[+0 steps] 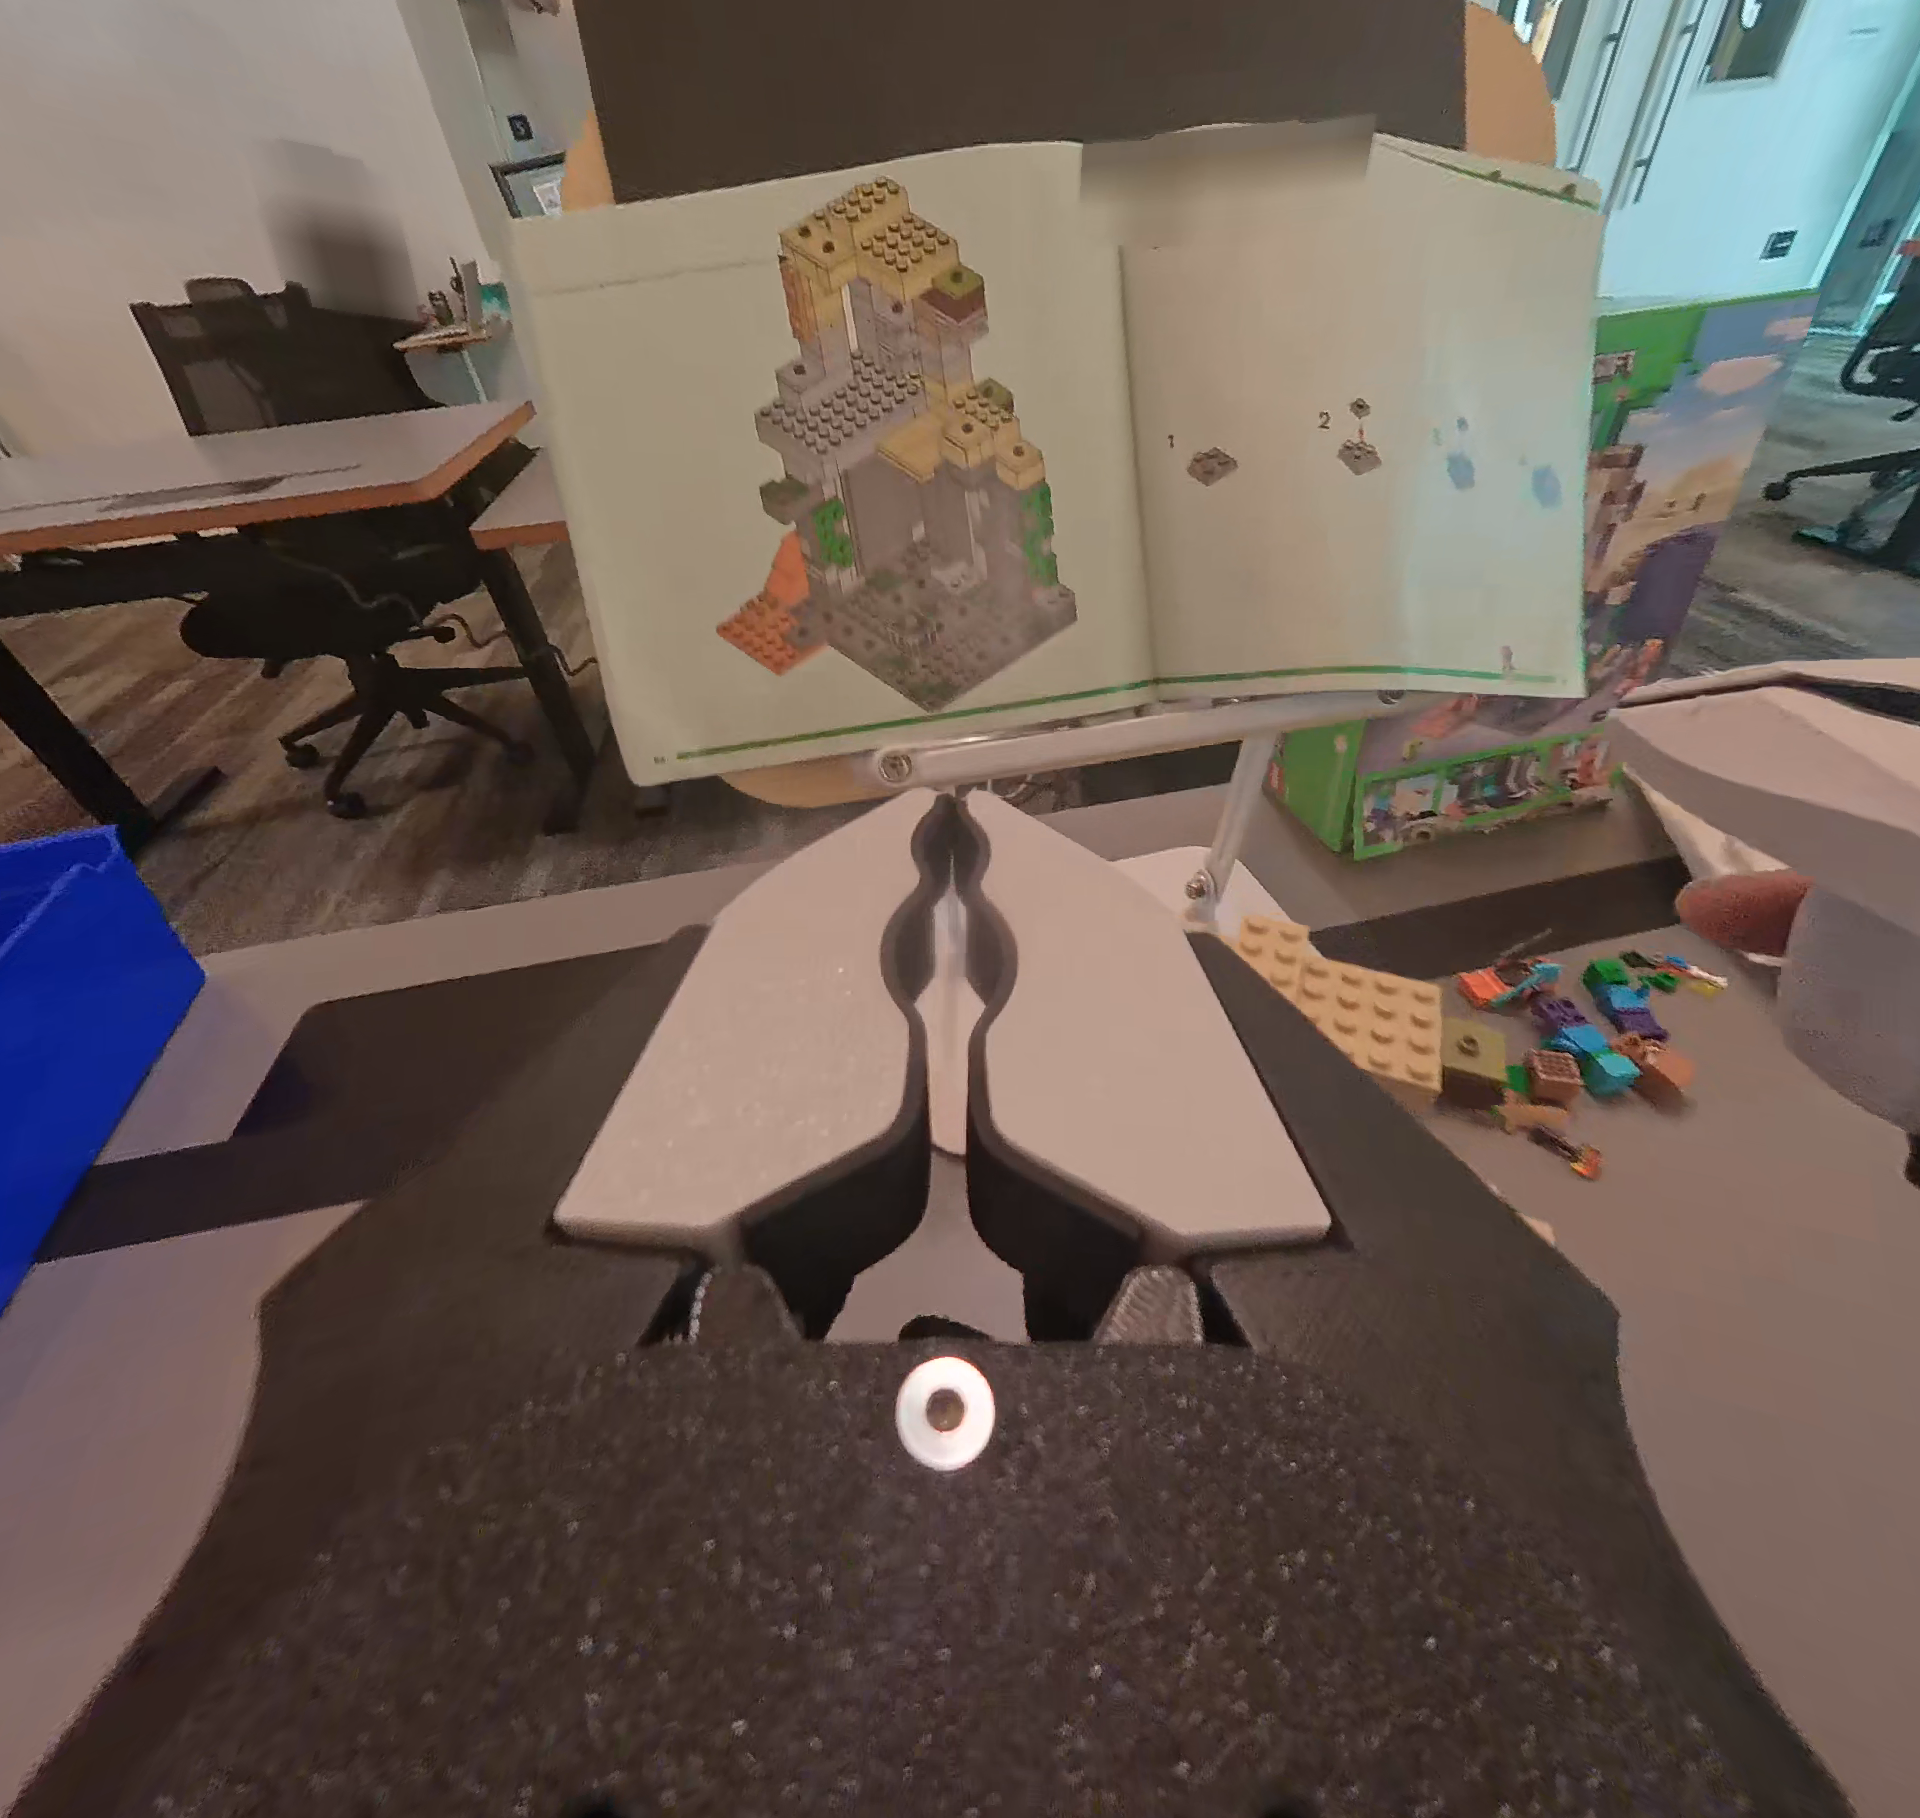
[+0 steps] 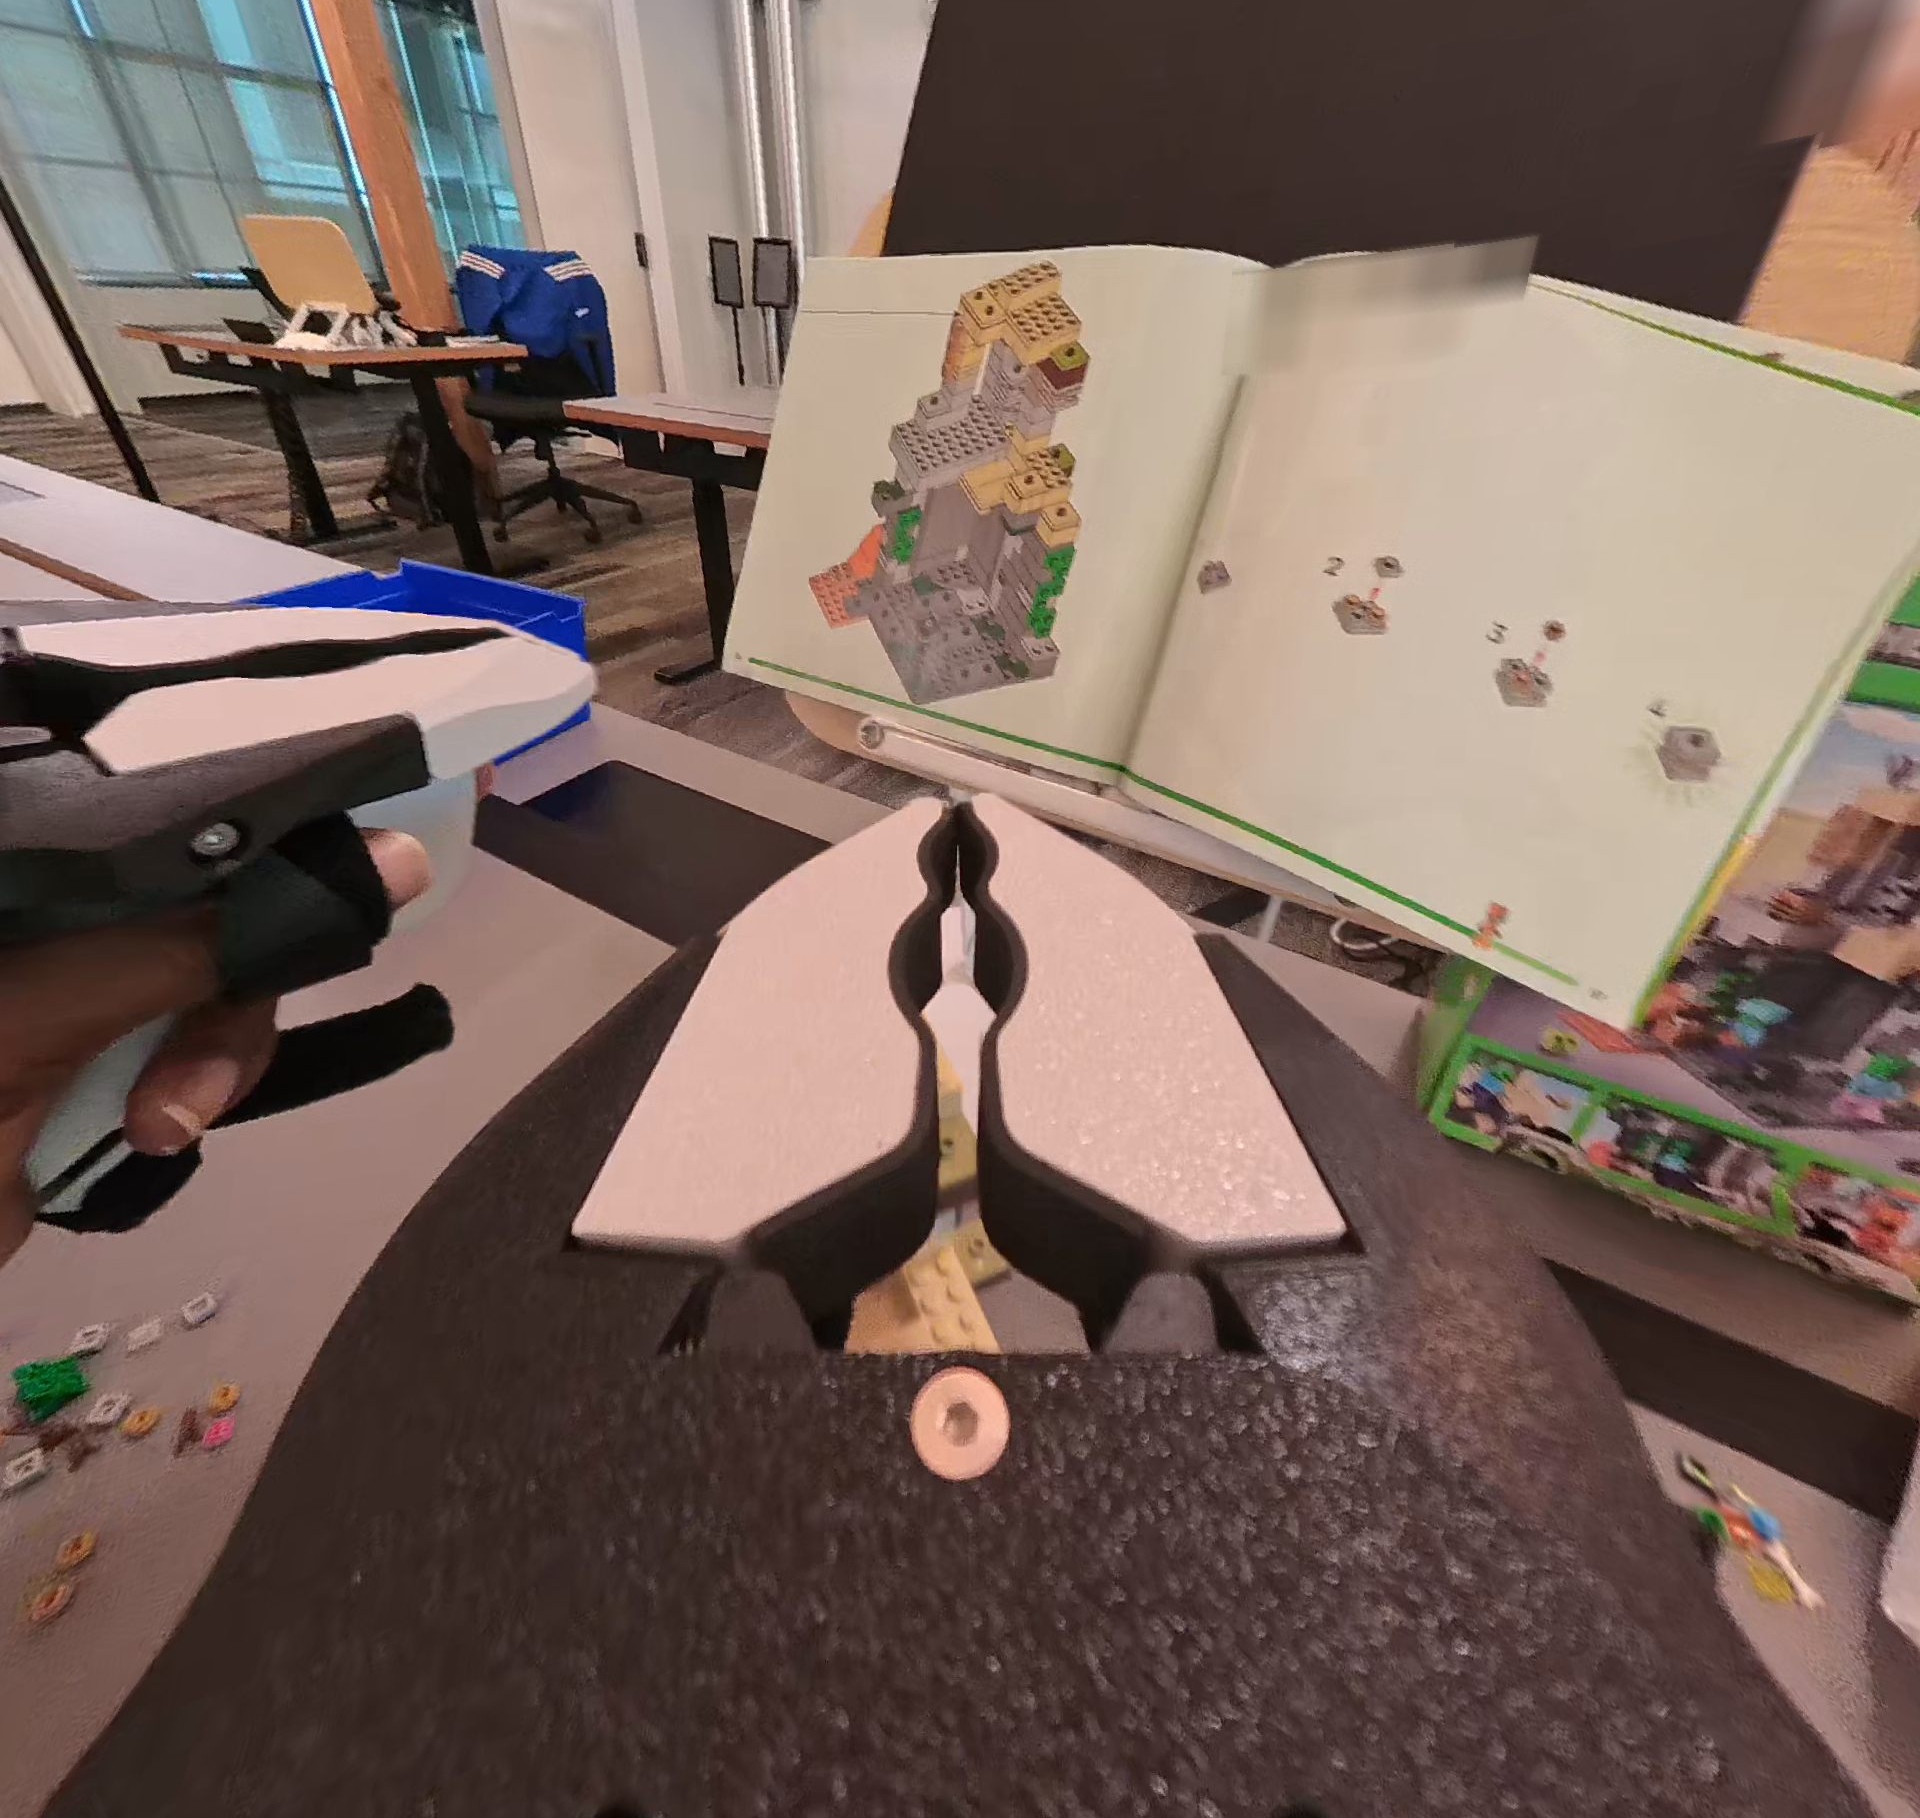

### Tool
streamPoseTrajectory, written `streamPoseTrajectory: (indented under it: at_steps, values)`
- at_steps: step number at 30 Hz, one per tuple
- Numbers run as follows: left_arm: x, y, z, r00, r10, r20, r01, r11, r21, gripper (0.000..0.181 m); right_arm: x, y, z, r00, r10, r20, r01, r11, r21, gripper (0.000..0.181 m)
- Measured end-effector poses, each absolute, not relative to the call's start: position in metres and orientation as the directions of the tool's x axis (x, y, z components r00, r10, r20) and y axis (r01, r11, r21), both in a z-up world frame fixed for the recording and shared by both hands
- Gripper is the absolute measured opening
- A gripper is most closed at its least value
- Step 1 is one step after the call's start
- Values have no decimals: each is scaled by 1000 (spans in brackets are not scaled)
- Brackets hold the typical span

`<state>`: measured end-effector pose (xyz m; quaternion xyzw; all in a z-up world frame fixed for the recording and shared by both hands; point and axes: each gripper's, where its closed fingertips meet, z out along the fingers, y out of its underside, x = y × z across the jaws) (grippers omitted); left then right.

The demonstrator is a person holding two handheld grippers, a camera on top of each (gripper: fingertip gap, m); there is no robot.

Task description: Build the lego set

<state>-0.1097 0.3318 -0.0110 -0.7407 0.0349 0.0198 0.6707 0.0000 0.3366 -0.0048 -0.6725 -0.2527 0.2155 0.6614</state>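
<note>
While both grippers close empty | blue bin point(image 2: 457, 599) contents hidden

A blue bin point(image 1: 73, 979) is seen at the table's point(image 1: 1714, 1301) left edge. Beyond it, an orange-edged desk point(image 1: 249, 490) with a black office chair point(image 1: 343, 636) beneath is shown. A blue jacket point(image 2: 535, 314) is draped over another chair point(image 2: 540, 418).
</note>
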Motion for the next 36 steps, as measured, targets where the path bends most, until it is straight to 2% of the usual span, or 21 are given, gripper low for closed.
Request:
streamPoseTrajectory:
  at_steps: [14,36]
  values:
    - [-135,387,-21,998,-5,-55,-56,-129,-990,0,-70,373,-11,736,663,135,141,45,-989,0]
    - [-116,393,-32,996,-25,-85,-87,-128,-988,0,-56,379,-15,770,622,143,139,55,-989,0]
